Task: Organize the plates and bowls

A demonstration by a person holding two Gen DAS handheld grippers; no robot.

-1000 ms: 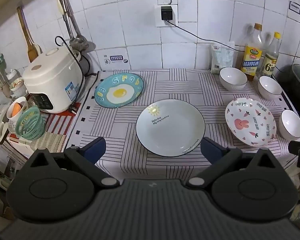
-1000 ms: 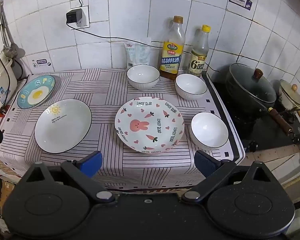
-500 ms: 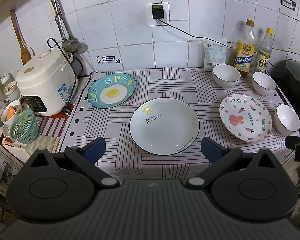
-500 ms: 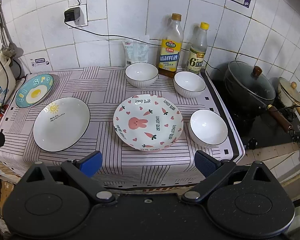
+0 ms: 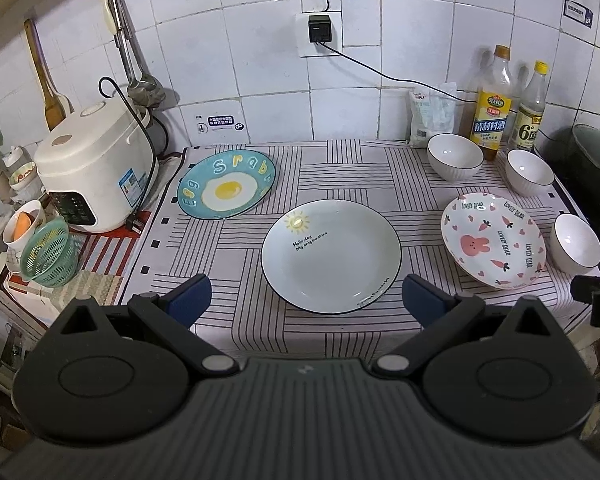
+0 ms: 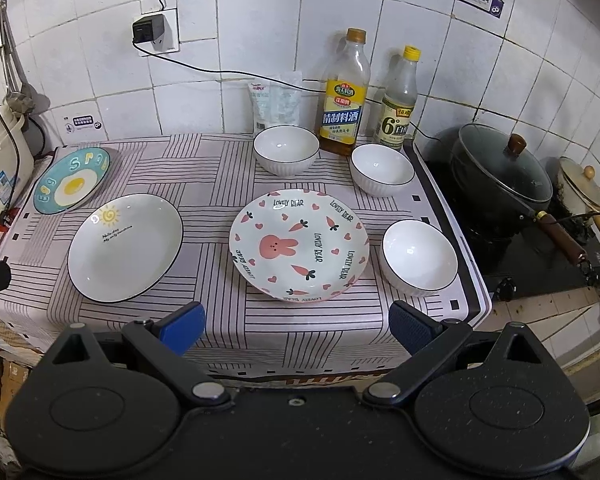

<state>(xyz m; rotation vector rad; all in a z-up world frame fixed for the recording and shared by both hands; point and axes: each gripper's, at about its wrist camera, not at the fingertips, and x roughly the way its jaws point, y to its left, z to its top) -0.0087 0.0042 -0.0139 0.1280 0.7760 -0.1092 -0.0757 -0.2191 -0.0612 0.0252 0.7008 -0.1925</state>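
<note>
Jaws spread wide and empty on both the left gripper (image 5: 305,298) and right gripper (image 6: 296,326), over the bench's near edge. At 12 o'clock of the left sits the sun plate (image 5: 331,256); the rabbit plate (image 6: 299,246) sits at 12 o'clock of the right, a white bowl (image 6: 419,257) just beside it at 3 o'clock.
</note>
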